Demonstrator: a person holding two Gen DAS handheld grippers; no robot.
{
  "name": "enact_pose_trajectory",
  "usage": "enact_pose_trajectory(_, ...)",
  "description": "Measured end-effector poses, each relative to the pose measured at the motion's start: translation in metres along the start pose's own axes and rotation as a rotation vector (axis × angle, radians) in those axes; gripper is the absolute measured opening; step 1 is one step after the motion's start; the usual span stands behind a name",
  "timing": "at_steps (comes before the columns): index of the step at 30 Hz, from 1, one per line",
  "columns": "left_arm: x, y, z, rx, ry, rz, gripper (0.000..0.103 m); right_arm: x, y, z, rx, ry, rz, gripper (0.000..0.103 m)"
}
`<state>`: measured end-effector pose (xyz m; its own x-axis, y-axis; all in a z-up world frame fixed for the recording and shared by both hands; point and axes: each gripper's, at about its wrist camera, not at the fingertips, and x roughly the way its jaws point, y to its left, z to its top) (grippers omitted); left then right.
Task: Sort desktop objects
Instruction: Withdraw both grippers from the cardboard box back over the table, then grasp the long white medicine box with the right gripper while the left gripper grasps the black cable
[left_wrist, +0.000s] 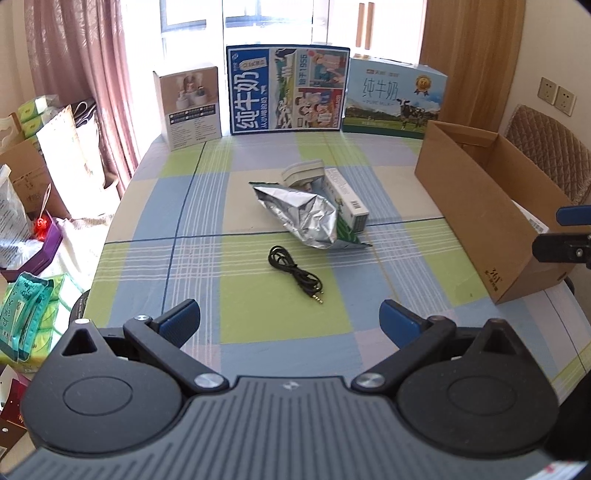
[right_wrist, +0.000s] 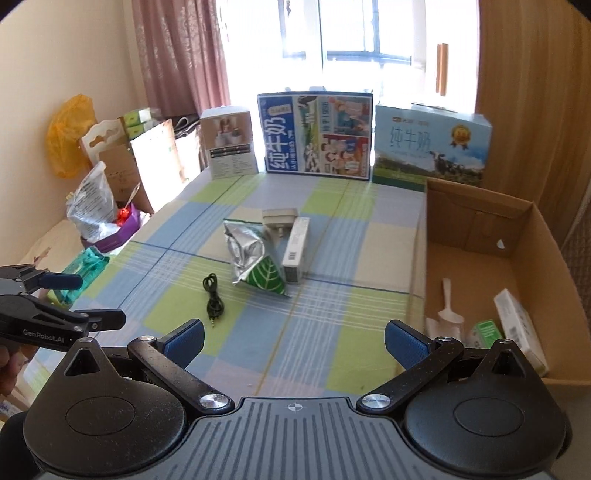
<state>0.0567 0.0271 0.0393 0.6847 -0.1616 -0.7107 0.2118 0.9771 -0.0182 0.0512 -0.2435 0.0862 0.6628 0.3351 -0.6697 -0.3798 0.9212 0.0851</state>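
Observation:
A coiled black audio cable (left_wrist: 295, 273) lies on the checked tablecloth, in front of a crumpled silver foil bag (left_wrist: 303, 214), a long white box (left_wrist: 347, 199) and a grey adapter (left_wrist: 303, 173). They also show in the right wrist view: cable (right_wrist: 213, 297), bag (right_wrist: 251, 254), box (right_wrist: 297, 247), adapter (right_wrist: 279, 219). My left gripper (left_wrist: 290, 323) is open and empty, just short of the cable. My right gripper (right_wrist: 293, 343) is open and empty, hovering near the table's front edge beside the cardboard box (right_wrist: 480, 229).
The open cardboard box (left_wrist: 476, 199) at the right holds a white spoon (right_wrist: 448, 306), a white carton (right_wrist: 517, 325) and a green item (right_wrist: 487, 330). Milk cartons and a small box (left_wrist: 288, 88) stand along the far edge. Bags and clutter lie left of the table.

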Motion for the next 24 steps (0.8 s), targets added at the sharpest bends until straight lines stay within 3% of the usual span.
enact_pose_trajectory(13, 0.055, 0.009, 0.005, -0.021, 0.03, 0.006, 0.1, 0.053, 0.006, 0.011, -0.028, 0.031, 0.027, 0.101)
enact_pose_trajectory(22, 0.102, 0.007, 0.009, -0.032, 0.047, -0.032, 0.089, 0.097, -0.003, 0.02, -0.03, 0.046, 0.035, 0.101)
enact_pose_trajectory(24, 0.112, 0.005, 0.011, -0.029, 0.052, -0.039, 0.079, 0.106, -0.005, 0.022, -0.026, 0.051, 0.04, 0.101)
